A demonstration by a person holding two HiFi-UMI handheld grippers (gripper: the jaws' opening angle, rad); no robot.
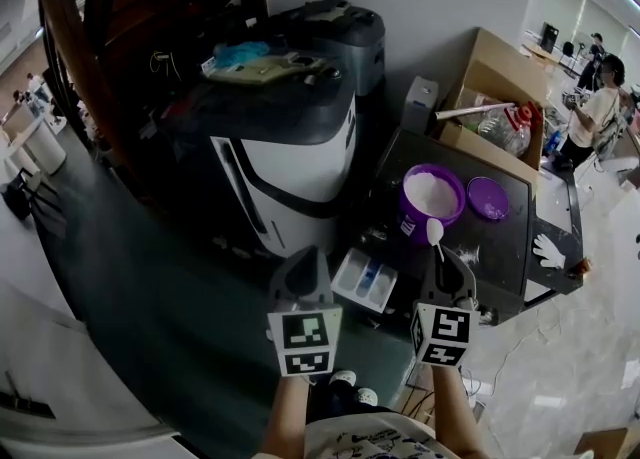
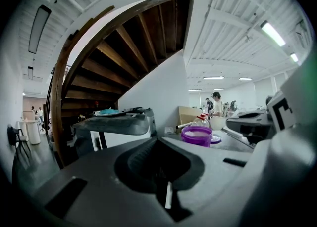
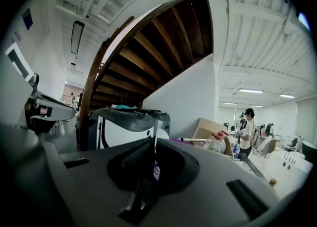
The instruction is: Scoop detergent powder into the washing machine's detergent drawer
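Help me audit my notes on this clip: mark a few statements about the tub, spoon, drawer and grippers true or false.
1. The right gripper holds a white spoon. True.
2. The purple tub has its lid on. False: it is open, and its lid lies beside it.
3. The detergent drawer is pulled out. True.
4. The left gripper grips the tub. False: its jaws are shut on nothing.
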